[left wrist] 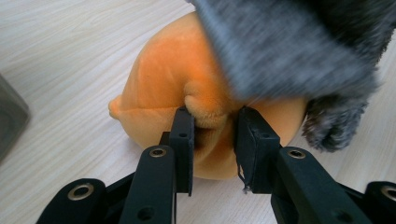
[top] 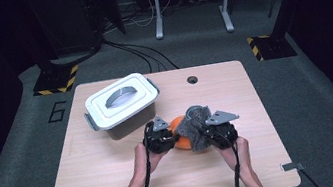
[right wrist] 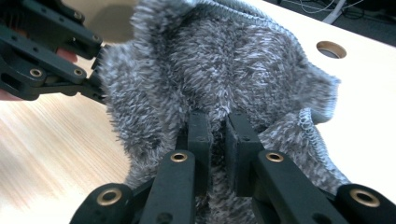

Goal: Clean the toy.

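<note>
Orange plush, soft and rounded, is lying on the wooden table (top: 118, 182) near its middle: an orange plush toy (left wrist: 187, 88) with a fuzzy grey knitted sock (right wrist: 224, 60) draped over its right end. The left gripper (left wrist: 212, 133) is pinching a fold of the orange plush between its black jaws, which are standing a little apart with the fabric bulging between them, and so it is anchoring the toy against the tabletop. The right gripper (right wrist: 217, 135) is clamping a bunch of the grey knit, its jaws drawn nearly together on it, with the sock's ribbed edge curling off to the side. From the high view both hands are working close together, the left gripper (top: 160, 137) and the right gripper (top: 221, 130) flanking the toy (top: 179, 132) just in front of the person. The step in hand seems to be working the sock along the toy, most likely pulling it on or off; which of the two I cannot tell. The next move is likely calling for a steady hold on the left while the right draws the knit along the plush without letting it slip. Behind and to the left, a white-lidded storage box (top: 123, 105) with grey clasps is sitting closed, well apart from the work.
</note>
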